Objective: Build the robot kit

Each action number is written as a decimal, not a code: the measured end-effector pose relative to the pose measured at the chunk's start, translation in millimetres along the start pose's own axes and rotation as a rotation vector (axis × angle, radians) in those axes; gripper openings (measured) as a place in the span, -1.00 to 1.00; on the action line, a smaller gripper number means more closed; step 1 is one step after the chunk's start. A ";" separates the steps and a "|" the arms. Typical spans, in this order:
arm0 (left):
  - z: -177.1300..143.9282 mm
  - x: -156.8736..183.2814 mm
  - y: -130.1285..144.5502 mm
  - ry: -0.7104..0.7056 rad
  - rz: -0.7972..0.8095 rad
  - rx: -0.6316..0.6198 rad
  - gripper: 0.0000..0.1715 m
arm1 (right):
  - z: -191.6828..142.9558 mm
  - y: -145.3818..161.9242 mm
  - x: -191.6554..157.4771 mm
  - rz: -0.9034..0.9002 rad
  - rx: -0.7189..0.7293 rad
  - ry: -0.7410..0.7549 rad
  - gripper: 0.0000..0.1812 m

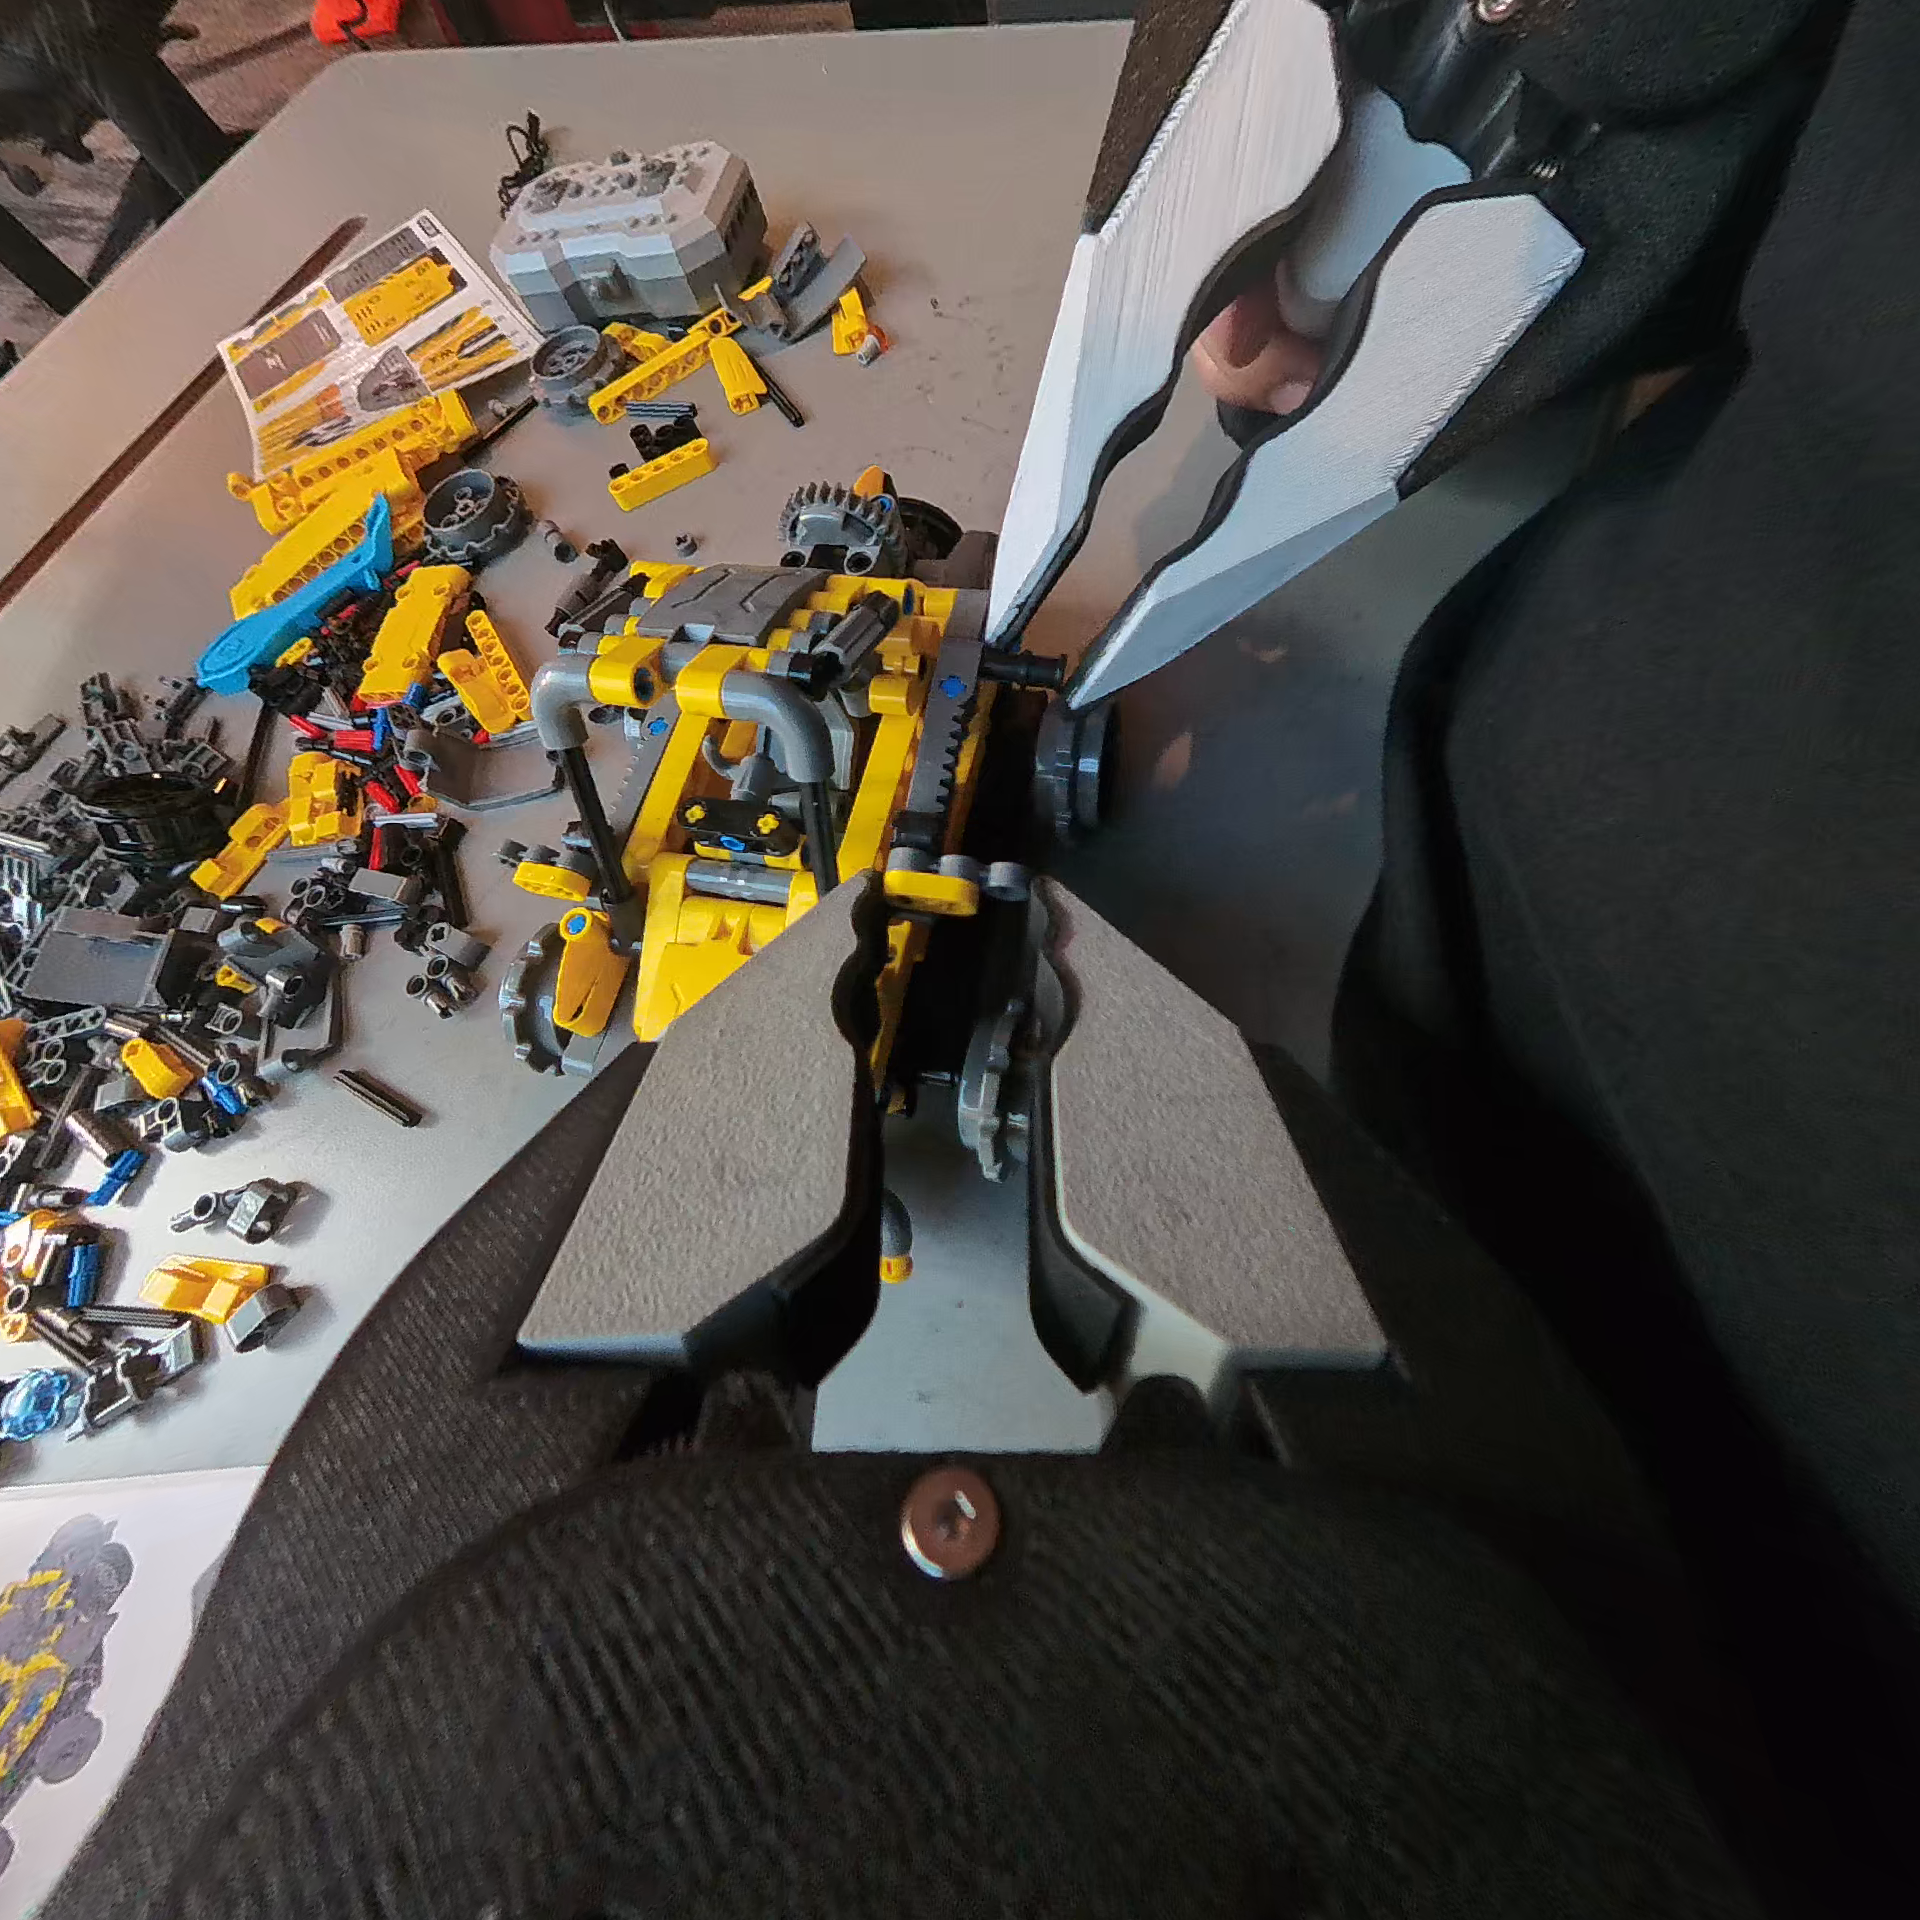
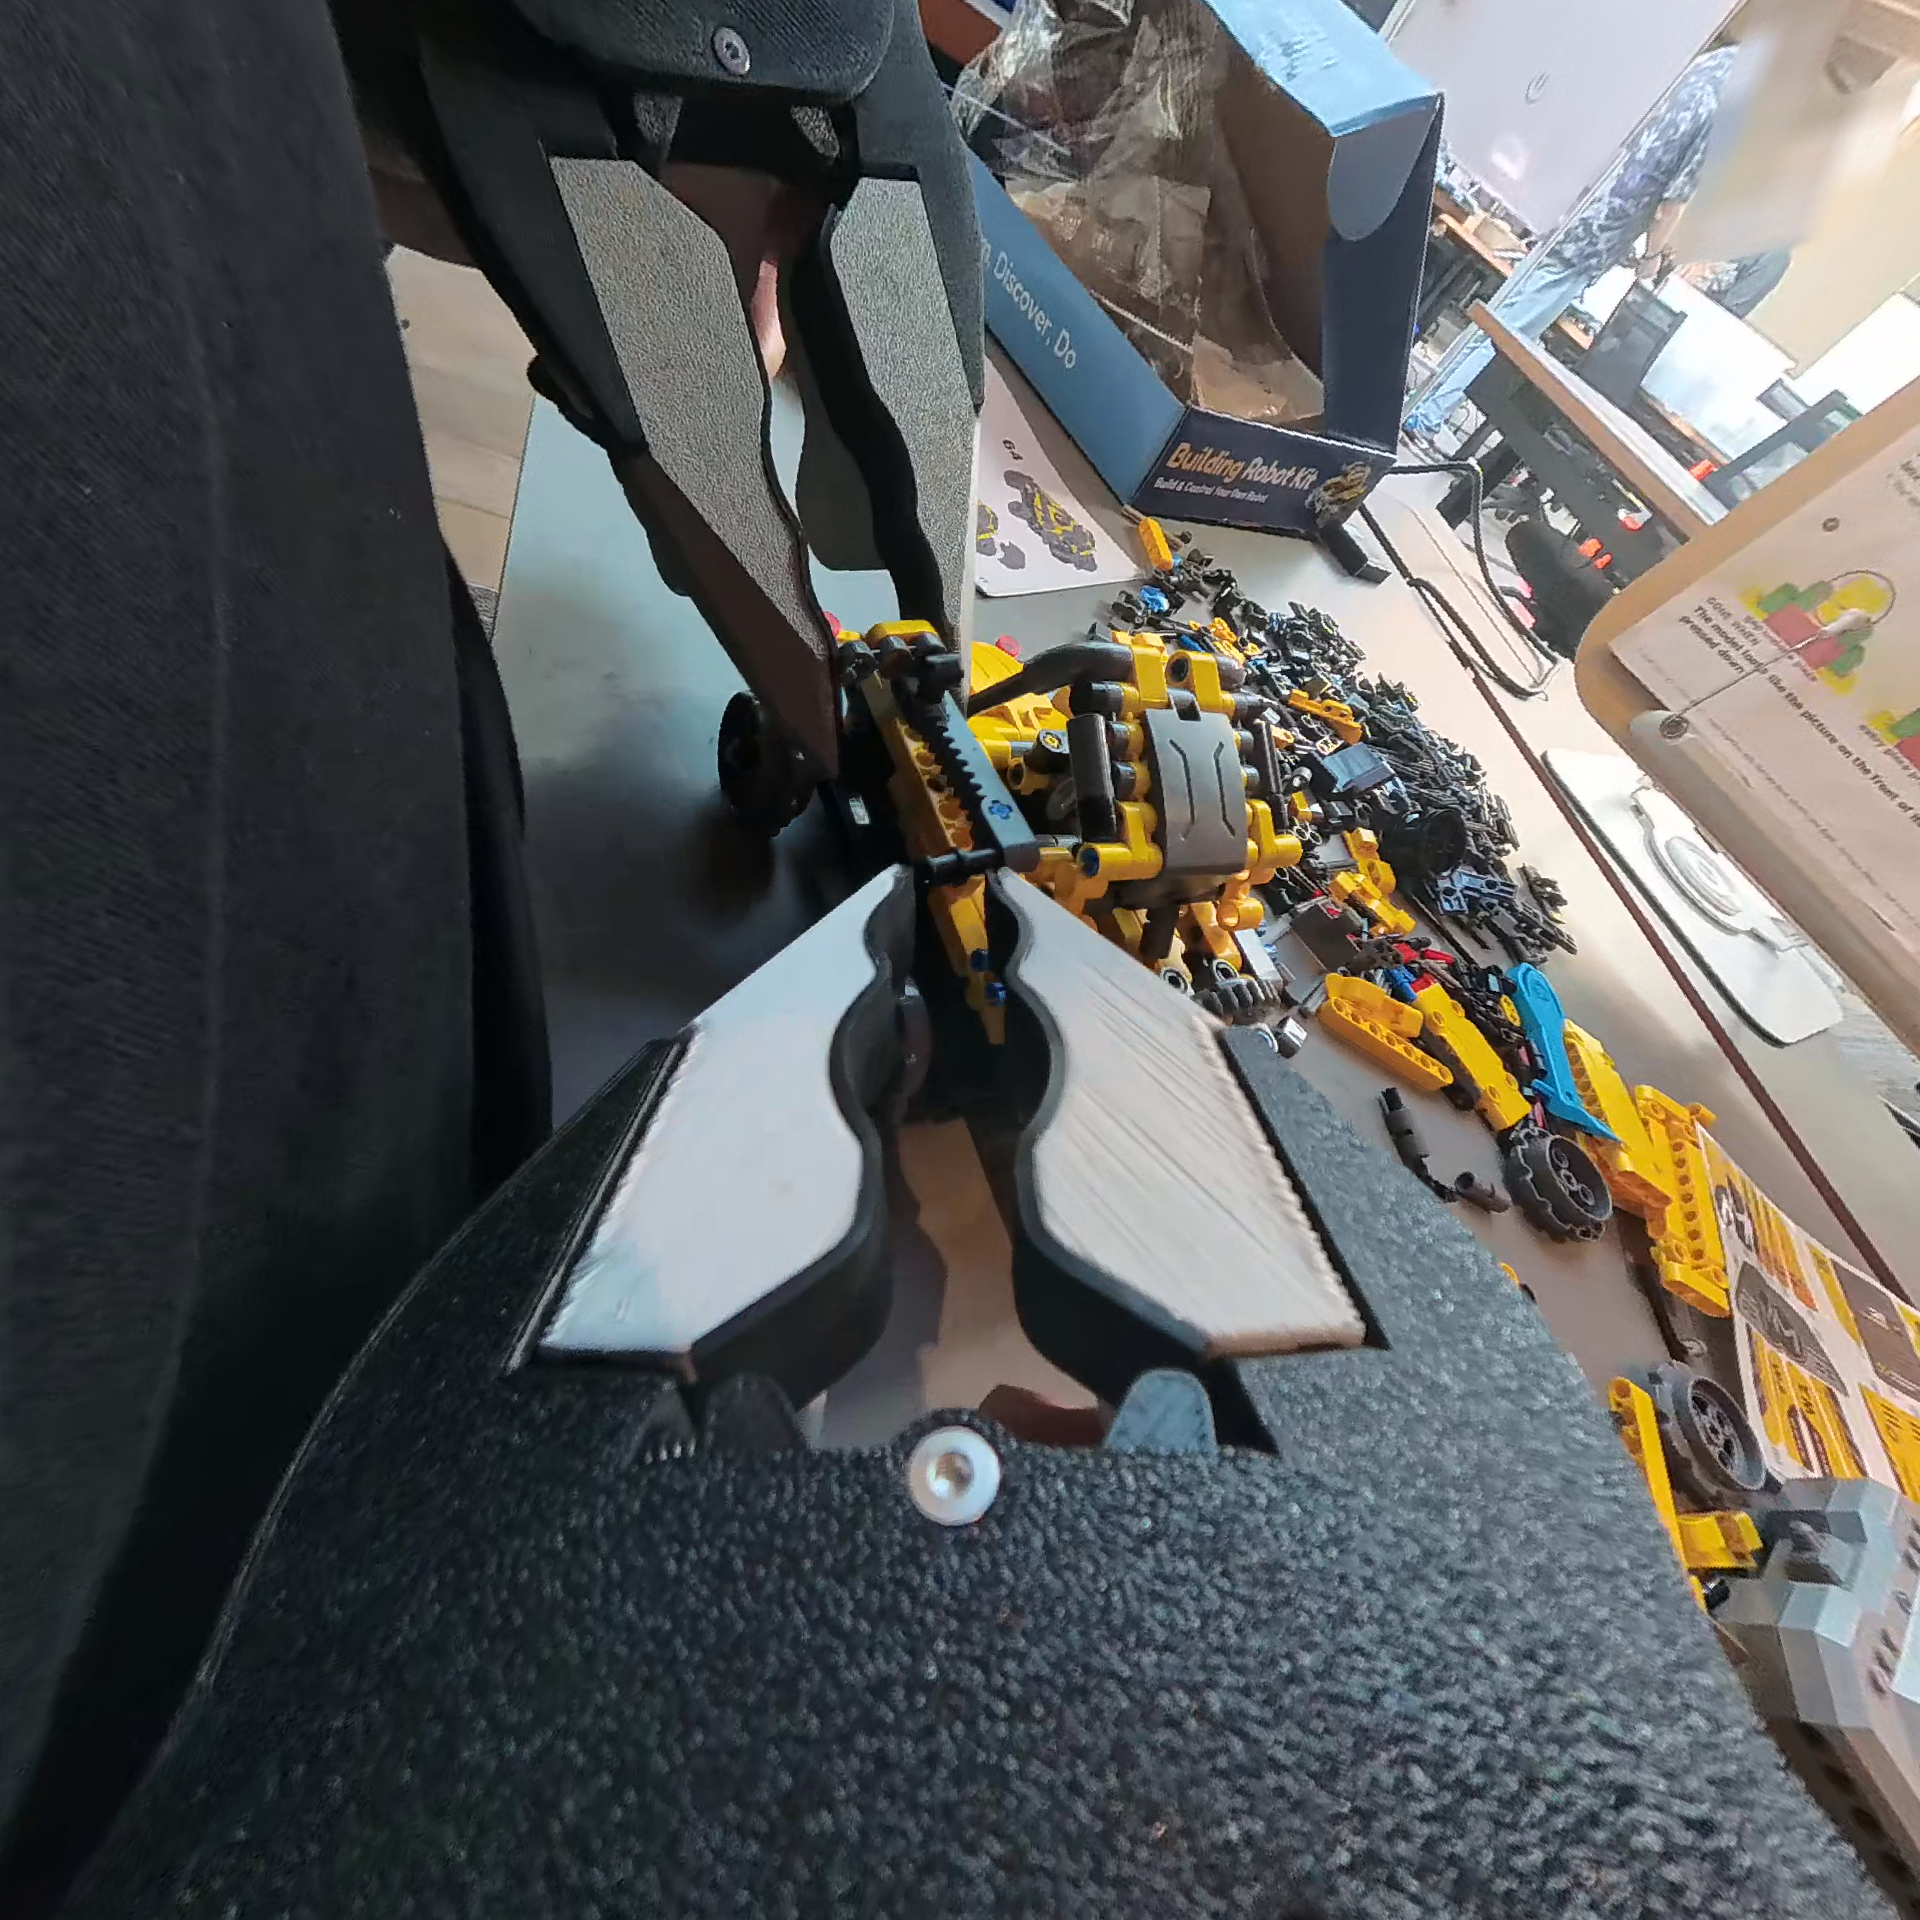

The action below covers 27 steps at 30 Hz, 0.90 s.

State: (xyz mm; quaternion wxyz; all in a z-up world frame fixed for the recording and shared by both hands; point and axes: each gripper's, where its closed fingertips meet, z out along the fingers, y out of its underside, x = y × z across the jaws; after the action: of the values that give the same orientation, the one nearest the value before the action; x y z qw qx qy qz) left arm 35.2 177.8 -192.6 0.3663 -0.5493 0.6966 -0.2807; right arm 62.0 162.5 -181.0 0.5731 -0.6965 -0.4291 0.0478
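A half-built yellow and grey brick vehicle (image 1: 748, 748) stands on the grey table (image 1: 935, 156); it also shows in the right wrist view (image 2: 1184, 790). My left gripper (image 1: 956, 894), with grey fingers, is shut on the model's near side frame, beside a grey gear (image 1: 992, 1081). It comes in from above in the right wrist view (image 2: 894, 717). My right gripper (image 2: 951, 878), with white fingers, is closed on a short black pin (image 2: 961, 860) that sticks out of the model's side rail. In the left wrist view the right gripper (image 1: 1034, 670) reaches in from the upper right, just above a dark wheel hub (image 1: 1075, 769).
Several loose yellow, black and blue parts (image 1: 208, 935) lie left of the model. A grey block unit (image 1: 623, 229) and a printed sheet (image 1: 364, 332) sit farther back. An open blue box (image 2: 1195, 416) stands behind. A person's dark clothing (image 1: 1662, 935) fills the near side. My hands' fingertips stand some 4 cm from each other. The grey block unit (image 1: 623, 229) is about 30 cm from both grippers' fingertips. It turns up in the right wrist view (image 2: 1875, 1618) as well.
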 end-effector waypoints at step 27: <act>-5.2 -11.7 6.6 -0.097 -0.022 0.022 -0.86 | 7.0 7.0 -2.3 0.053 -0.055 0.029 -0.91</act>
State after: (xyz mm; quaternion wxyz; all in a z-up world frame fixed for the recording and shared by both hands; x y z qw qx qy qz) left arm 28.7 190.7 -192.4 0.4026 -0.5658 0.6689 -0.2651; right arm 60.5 166.4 -190.3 0.5585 -0.7237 -0.4031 0.0412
